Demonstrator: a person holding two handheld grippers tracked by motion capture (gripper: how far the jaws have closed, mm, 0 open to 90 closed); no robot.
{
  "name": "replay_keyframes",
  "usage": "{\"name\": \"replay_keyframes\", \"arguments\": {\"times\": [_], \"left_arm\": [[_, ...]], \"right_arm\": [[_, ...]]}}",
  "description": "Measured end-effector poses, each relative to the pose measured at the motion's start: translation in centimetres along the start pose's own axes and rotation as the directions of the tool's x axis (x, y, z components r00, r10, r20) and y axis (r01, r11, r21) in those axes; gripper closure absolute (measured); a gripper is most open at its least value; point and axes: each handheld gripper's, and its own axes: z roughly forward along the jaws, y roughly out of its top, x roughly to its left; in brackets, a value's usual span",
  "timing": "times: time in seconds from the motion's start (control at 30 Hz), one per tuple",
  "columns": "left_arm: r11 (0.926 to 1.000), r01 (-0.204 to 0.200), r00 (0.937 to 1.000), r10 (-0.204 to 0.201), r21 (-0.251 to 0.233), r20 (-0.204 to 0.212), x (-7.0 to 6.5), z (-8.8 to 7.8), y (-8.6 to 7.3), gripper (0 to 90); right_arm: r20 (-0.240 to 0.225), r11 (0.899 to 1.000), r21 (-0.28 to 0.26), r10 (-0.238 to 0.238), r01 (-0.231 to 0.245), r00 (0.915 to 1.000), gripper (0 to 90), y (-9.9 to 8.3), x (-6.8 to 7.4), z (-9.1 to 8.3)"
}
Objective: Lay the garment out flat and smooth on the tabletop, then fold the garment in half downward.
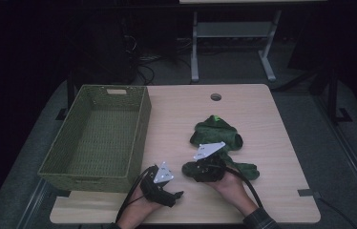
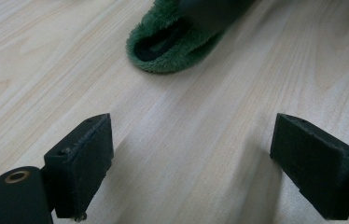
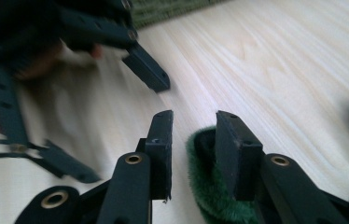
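From the high view, a green fuzzy garment point(image 1: 217, 138) is seen lying on the wooden surface point(image 1: 262, 109) to the right of a woven green basket point(image 1: 95, 138), with its near end under the right hand-held gripper point(image 1: 200, 171). The left hand-held gripper point(image 1: 179, 194) is seen between the basket's near corner and the garment, apart from both. What the high view hides is given by the gripper views: in the left gripper view the jaws are shown spread wide over bare wood, with a rounded end of the garment point(image 2: 172, 44) lying beyond them untouched. In the right gripper view the jaws are seen narrowed, one of them inside a fuzzy green opening point(image 3: 210, 186) of the garment; whether the cloth is pinched cannot be told.
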Motion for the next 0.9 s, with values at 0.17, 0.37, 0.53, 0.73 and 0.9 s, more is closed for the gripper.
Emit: {"name": "replay_keyframes", "arguments": {"times": [0.17, 0.37, 0.53, 0.73, 0.9], "left_arm": [[1.0, 0.005, 0.9997, -0.005, -0.007, 0.022, 0.3, 0.1, -0.2, 12.7], [0.9999, 0.006, 0.9997, -0.006, -0.008, 0.022, 0.3, 0.1, -0.2, 12.7], [0.9999, 0.01, 0.9997, -0.01, -0.012, 0.021, 0.3, 0.1, -0.2, 12.7], [0.9999, 0.006, 0.9998, -0.006, -0.008, 0.02, 0.3, 0.1, -0.2, 12.8], [0.9999, 0.011, 0.9997, -0.011, -0.012, 0.02, 0.3, 0.1, -0.2, 12.8]], "right_arm": [[0.022, 0.998, 0.052, -0.02, 0.018, 0.9996, 68.7, -0.6, -0.2, 1.8], [0.066, 0.992, 0.087, -0.092, 0.086, 0.9936, 82.6, -1.0, 0.3, 2.8], [0.034, 0.999, 0.025, -0.04, 0.039, 0.9986, 82.7, -0.7, 0.5, 1.4], [0.008, 1.0, -0.029, -0.004, 0.005, 1.0, 82.6, -0.7, 0.1, 0.0], [0.005, 0.996, -0.089, 0.027, -0.026, 0.9996, 82.4, -0.9, -0.7, -1.8]]}}
